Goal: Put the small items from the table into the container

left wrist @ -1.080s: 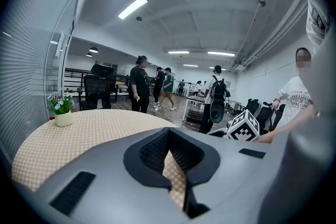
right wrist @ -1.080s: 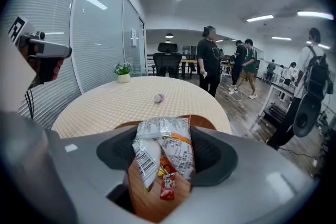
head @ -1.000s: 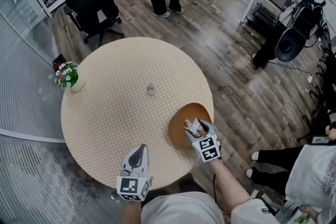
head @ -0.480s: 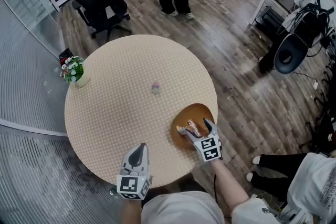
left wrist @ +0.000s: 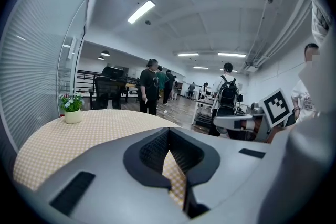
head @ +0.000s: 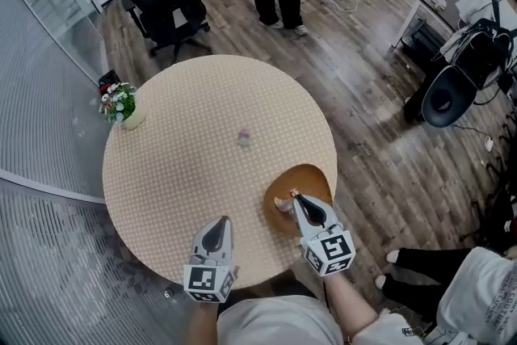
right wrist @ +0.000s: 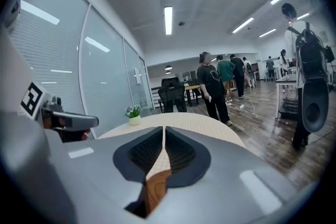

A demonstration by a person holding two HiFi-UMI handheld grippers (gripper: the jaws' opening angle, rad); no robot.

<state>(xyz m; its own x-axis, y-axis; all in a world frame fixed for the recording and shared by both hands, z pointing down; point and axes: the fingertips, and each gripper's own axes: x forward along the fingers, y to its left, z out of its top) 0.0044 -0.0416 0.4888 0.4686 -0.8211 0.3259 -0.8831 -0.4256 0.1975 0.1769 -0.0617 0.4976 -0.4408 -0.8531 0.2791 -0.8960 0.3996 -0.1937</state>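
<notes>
Closing above the wooden bowl (head: 313, 175), the right tongs (head: 299, 200) have nothing between their jaws, which nearly meet; small items (head: 283, 203) lie in the bowl just beside their tip. The left tongs (head: 220, 222) hover closed and empty over the tabletop (head: 178, 174) near its front edge. One small item (head: 243, 138) sits mid-tabletop, unobstructed, well apart from both. A flower pot (head: 123, 107) stands at the left rim, with an office chair (head: 166, 4) beyond.
</notes>
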